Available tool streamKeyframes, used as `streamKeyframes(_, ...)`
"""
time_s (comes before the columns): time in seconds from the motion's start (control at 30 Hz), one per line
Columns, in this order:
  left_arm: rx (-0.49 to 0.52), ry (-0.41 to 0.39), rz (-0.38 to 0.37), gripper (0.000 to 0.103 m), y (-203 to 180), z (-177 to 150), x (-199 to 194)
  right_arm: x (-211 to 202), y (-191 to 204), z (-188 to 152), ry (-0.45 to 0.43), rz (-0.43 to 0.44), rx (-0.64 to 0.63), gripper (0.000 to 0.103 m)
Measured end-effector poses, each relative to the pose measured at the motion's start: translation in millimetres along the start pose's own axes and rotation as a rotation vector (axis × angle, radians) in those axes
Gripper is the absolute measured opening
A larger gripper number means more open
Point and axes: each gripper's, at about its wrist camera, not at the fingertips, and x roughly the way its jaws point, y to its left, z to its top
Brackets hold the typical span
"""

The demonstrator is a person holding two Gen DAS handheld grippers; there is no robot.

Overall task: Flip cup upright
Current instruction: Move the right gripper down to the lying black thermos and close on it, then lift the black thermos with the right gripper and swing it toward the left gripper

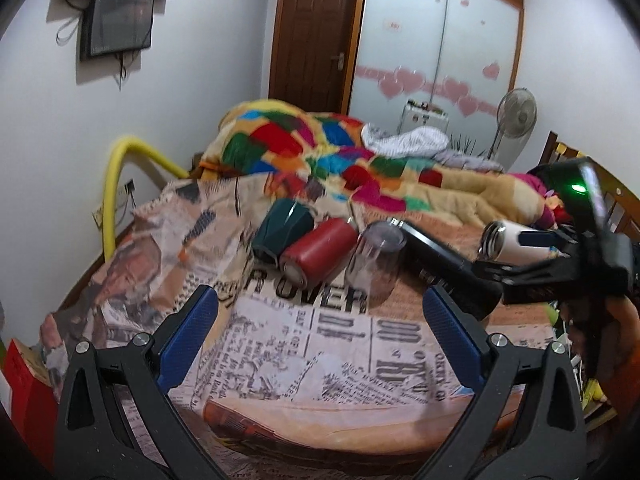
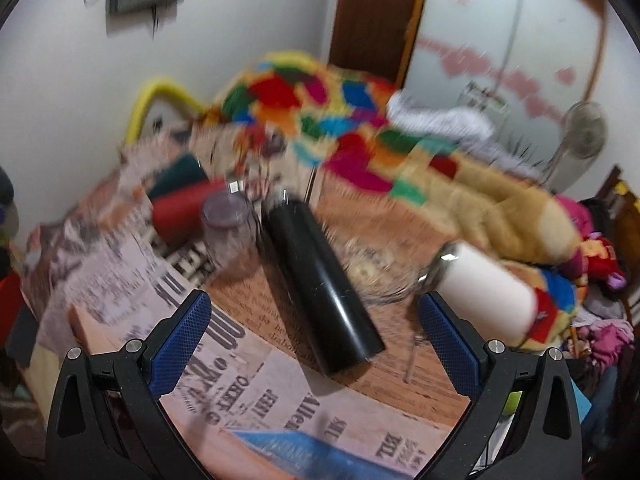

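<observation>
Several cups lie on their sides on a newspaper-print cloth (image 1: 280,344): a dark green cup (image 1: 282,228), a red cup (image 1: 318,254), a clear cup (image 1: 376,260), a long black flask (image 1: 444,268) and a white flask (image 1: 516,242). My left gripper (image 1: 320,312) is open and empty, in front of the red and clear cups. My right gripper (image 2: 314,320) is open and empty, its jaws on either side of the black flask's (image 2: 320,280) near end, the white flask (image 2: 488,288) just beyond its right finger. The right gripper's body (image 1: 580,256) shows in the left wrist view beside the white flask.
A colourful patchwork blanket (image 1: 320,148) is heaped behind the cups. A yellow rail (image 1: 116,168) stands at the left edge. A fan (image 1: 516,114), wardrobe doors and a brown door (image 1: 312,36) are at the back. A red box (image 1: 24,384) sits low left.
</observation>
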Motion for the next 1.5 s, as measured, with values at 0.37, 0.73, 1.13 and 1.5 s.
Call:
streamKeyframes(0.37,-0.018,0.096,0.003,0.103,5.7,-17.8,52.2,94.3,-18.8,14.4,0.279,0.107,-0.002,0.085)
streamKeyframes(0.73,-0.022,0.100,-0.004,0.103,1.8,-16.6,54.7,106.1,-18.5,12.8,0.314,0.132,-0.031,0.069)
streamKeyframes(1.13,-0.012,0.034,-0.005,0.103,-3.6,-2.4,20.2,74.8,-14.1,-5.0,0.278,0.163,0.030,0.062)
streamKeyframes(1.5,0.005,-0.040,-0.004,0.103,-12.4,8.4,-21.7,-12.2,-6.6,11.2,0.087,0.154,0.000,0.062)
